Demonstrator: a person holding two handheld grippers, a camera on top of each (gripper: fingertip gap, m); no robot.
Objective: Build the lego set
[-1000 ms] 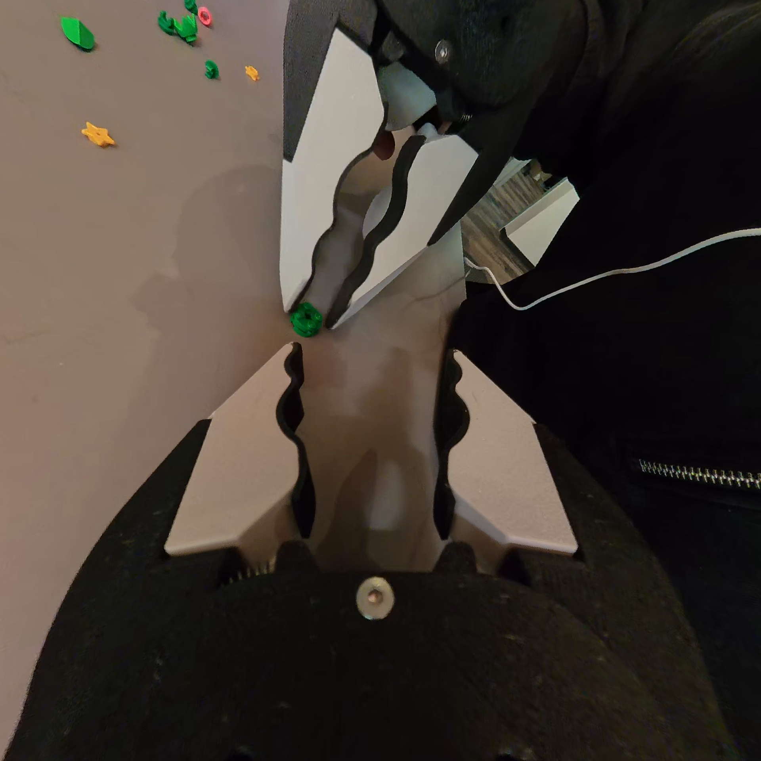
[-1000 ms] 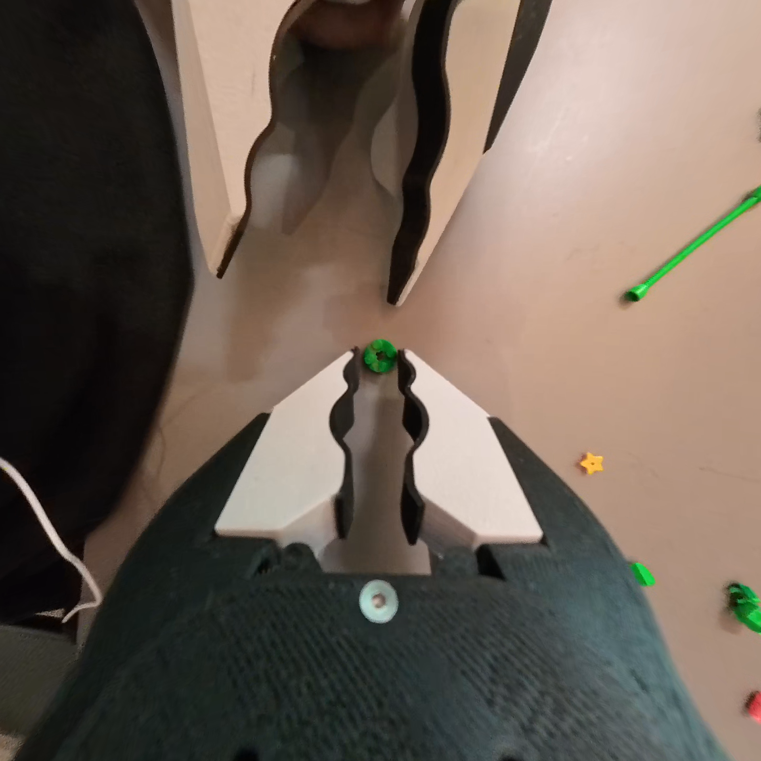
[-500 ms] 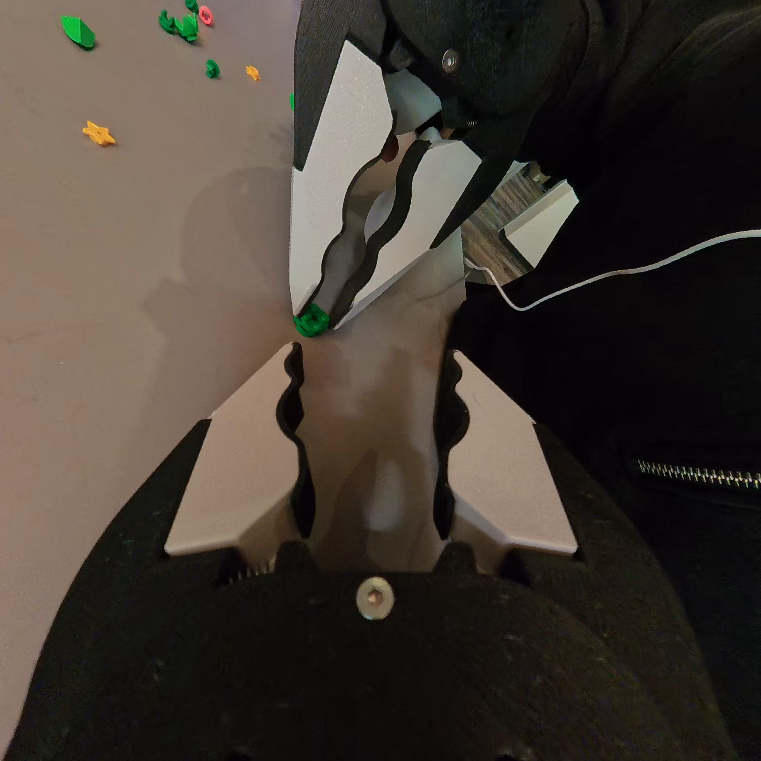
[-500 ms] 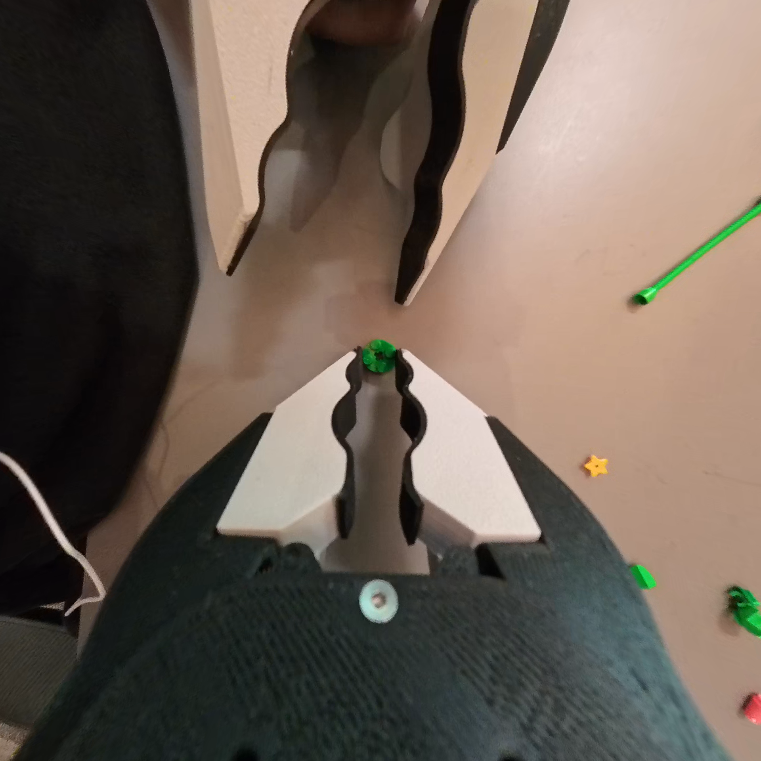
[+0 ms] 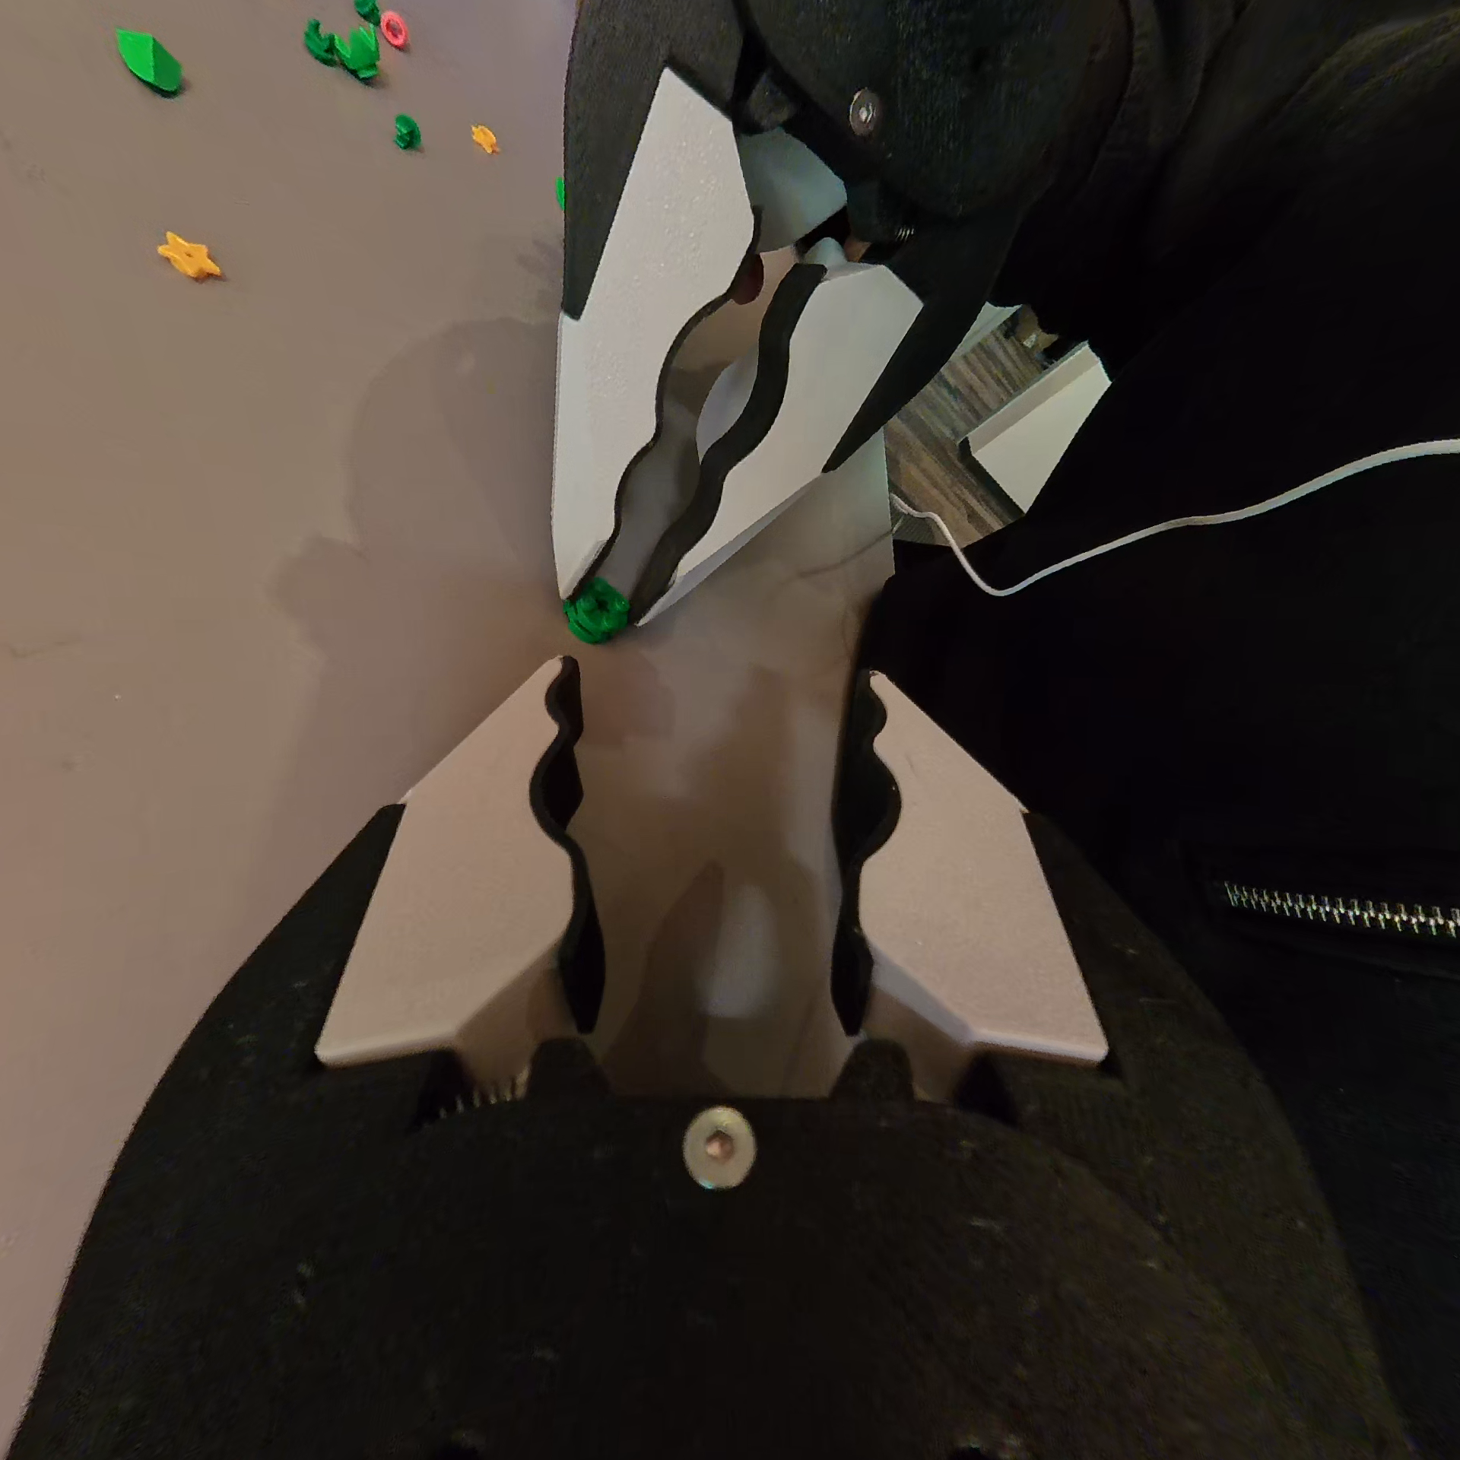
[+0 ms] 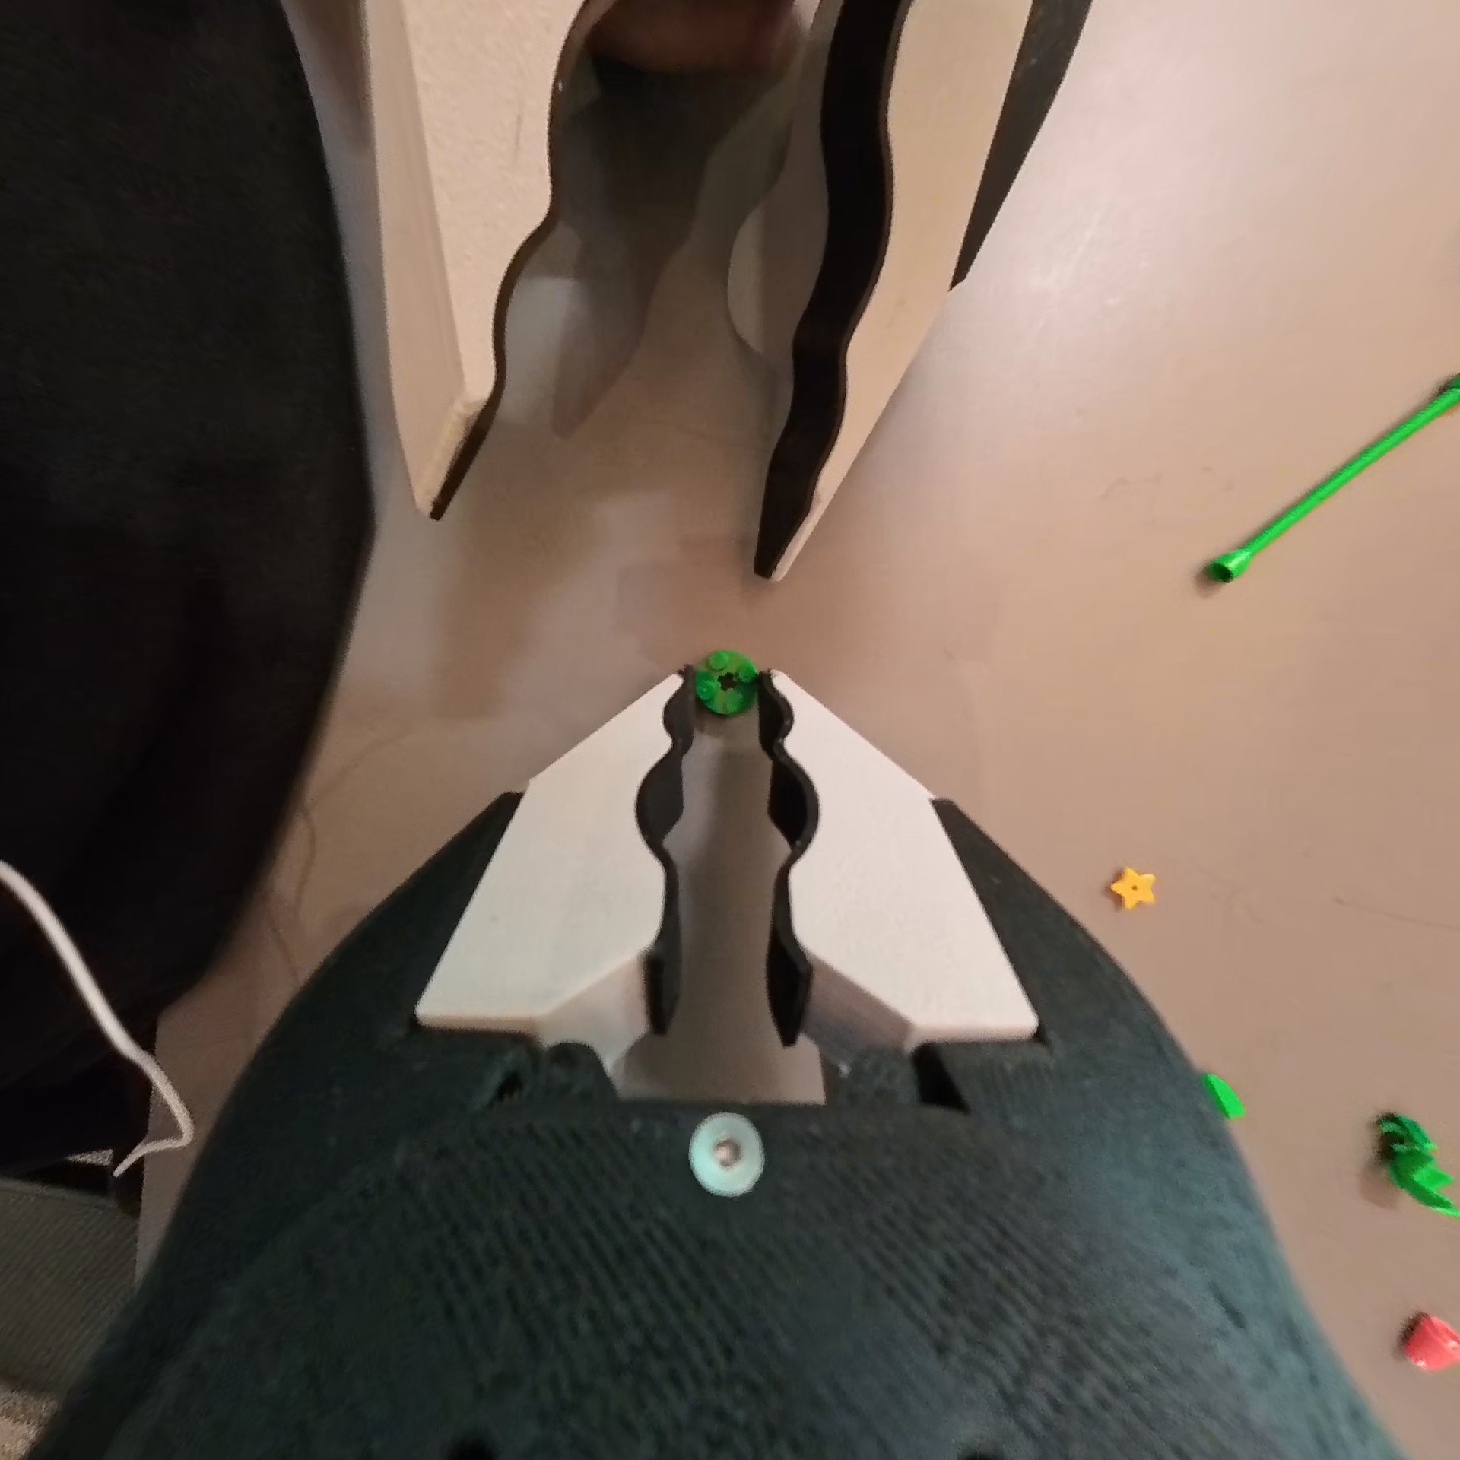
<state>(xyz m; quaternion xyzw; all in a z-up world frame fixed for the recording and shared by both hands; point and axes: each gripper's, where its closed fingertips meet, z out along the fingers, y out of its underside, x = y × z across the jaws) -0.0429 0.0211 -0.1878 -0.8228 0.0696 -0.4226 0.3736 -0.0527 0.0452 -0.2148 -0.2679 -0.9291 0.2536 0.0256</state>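
Observation:
My right gripper (image 6: 725,681) is shut on a small round green lego piece (image 6: 724,684), pinched at the fingertips low over the tan table (image 6: 1106,316). In the left wrist view the right gripper (image 5: 604,604) comes down from the top with the green piece (image 5: 596,612) at its tips. My left gripper (image 5: 715,679) is open and empty, its tips a short way in front of the piece. In the right wrist view the left gripper (image 6: 600,537) faces mine from the top, jaws wide apart.
Loose pieces lie on the table: a green rod (image 6: 1343,482), a yellow star (image 6: 1132,887), green bits (image 6: 1414,1169), a red piece (image 6: 1431,1343), a green leaf (image 5: 148,62) and an orange star (image 5: 190,257). A person in black clothing (image 5: 1264,711) with a white cable (image 5: 1185,521) is along one side. There is about 4 centimeters between the tips of the two grippers. The right tips stand about 10 centimeters off the yellow star (image 6: 1132,887). My left wrist view (image 5: 211,254) looks at it from another angle.
The right gripper's jaws have narrowed on the green round piece. The left gripper stays open and has barely moved.

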